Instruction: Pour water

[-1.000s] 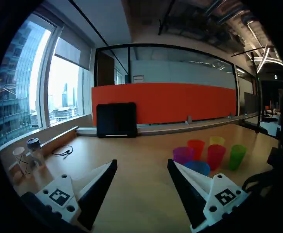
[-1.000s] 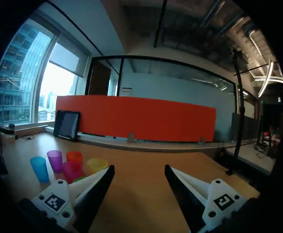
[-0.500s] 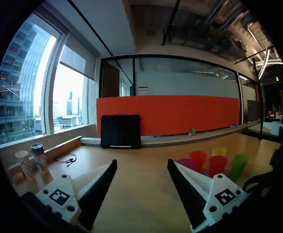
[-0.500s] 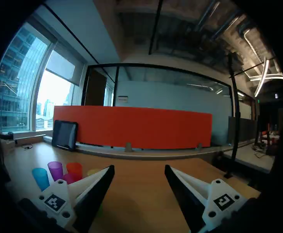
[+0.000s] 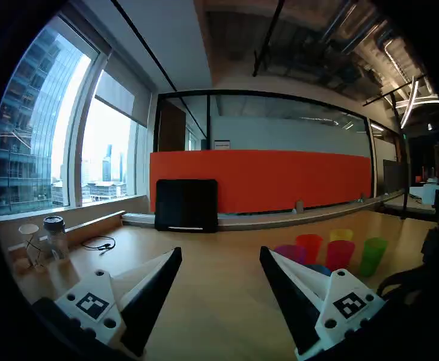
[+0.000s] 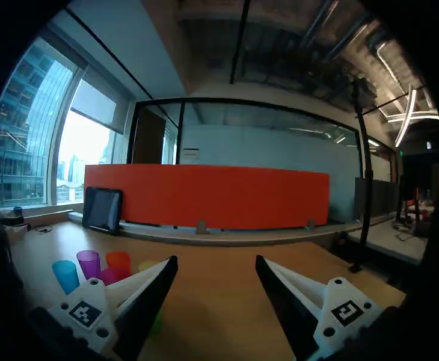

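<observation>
1. Left claw (image 5: 219,274) — fingers spread wide with nothing between them, held over the wooden table (image 5: 219,243).
2. Right claw (image 6: 215,274) is also spread and grips nothing.
3. Cup count: six plastic cups, one of each colour, stand upright in a tight cluster on the table.
4. The right gripper view has the cluster ahead and to the left. I see the blue cup (image 6: 66,275), purple cup (image 6: 89,263), orange cup (image 6: 118,260) and pink cup (image 6: 110,275). The yellow cup (image 6: 147,265) gives only its rim, and the green cup (image 6: 157,322) only a strip.
5. The finger on that view's left side stands in front of the yellow and green cups.
6. The left gripper view has the same cluster ahead and to the right, with green at the far right end. The finger on that side covers part of the purple cup and nearly all of the blue one.
7. I cannot tell whether any cup holds water.
8. Surroundings, one of each:
   - a black tablet (image 5: 186,204) propped at the table's far edge
   - an orange partition (image 5: 261,180) behind it
   - a black cable (image 5: 96,245) near the window
   - a dark-lidded jar (image 5: 54,231), with a small wire stand (image 5: 28,240) just beside it
9. One black pole (image 6: 364,180) rises at the table's far right, well apart from the cups.
</observation>
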Motion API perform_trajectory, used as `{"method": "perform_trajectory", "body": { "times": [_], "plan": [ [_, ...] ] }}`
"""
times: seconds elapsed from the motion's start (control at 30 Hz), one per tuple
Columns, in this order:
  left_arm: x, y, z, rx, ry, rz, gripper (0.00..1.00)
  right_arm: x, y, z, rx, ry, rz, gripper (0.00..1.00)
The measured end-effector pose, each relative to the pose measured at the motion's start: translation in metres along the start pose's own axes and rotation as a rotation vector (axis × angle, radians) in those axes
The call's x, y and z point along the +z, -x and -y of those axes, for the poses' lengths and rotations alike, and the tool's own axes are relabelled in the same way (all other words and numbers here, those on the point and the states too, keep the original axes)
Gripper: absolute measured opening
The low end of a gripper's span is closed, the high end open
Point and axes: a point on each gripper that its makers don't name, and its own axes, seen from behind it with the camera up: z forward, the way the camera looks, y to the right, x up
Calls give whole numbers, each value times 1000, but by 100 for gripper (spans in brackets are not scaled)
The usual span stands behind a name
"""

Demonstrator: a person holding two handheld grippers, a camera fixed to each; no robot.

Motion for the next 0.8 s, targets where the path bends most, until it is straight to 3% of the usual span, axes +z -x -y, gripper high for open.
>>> {"method": "perform_trajectory", "body": {
  "times": [0.3,0.8],
  "plan": [
    [3,10,9,10,-9,-12,96,1,0,5,-5,0,1,100],
    [6,18,11,-4,-4,-6,97,-1,-7,9,-14,0,0,100]
  ]
}}
